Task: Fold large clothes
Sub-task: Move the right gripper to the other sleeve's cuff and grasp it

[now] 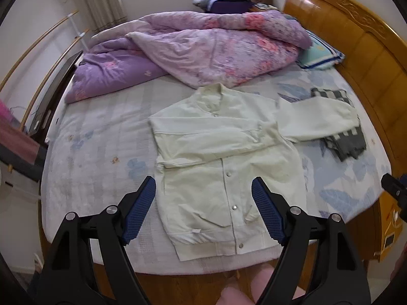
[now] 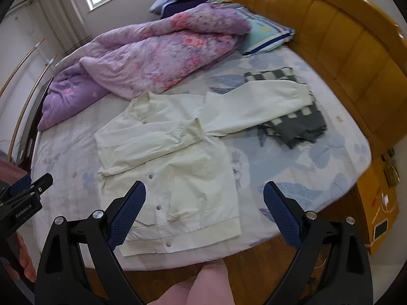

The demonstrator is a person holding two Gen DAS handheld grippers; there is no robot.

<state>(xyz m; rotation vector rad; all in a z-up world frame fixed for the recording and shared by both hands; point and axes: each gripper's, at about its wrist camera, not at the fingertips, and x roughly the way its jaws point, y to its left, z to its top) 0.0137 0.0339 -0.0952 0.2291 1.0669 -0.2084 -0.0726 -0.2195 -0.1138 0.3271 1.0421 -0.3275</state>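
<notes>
A pale cream snap-button jacket (image 1: 216, 157) (image 2: 165, 157) lies flat on the bed, hem toward me. Its left sleeve is folded across the chest. The other sleeve (image 1: 318, 119) (image 2: 257, 106) stretches out to the right over a grey checked cloth (image 1: 343, 142) (image 2: 297, 124). My left gripper (image 1: 203, 190) hangs open above the jacket's lower half, nothing between its blue pads. My right gripper (image 2: 203, 195) is open too, above the jacket's right hem corner and bare sheet. Each gripper shows at the edge of the other's view, the right one (image 1: 394, 193) and the left one (image 2: 25, 198).
A purple floral quilt (image 1: 198, 50) (image 2: 142, 58) is bunched at the far side of the bed. A pillow (image 1: 320, 53) lies by the wooden headboard (image 1: 356, 38) (image 2: 330, 30). The bed's wooden front edge (image 1: 198, 279) is just below me, with a person's legs (image 2: 203, 284).
</notes>
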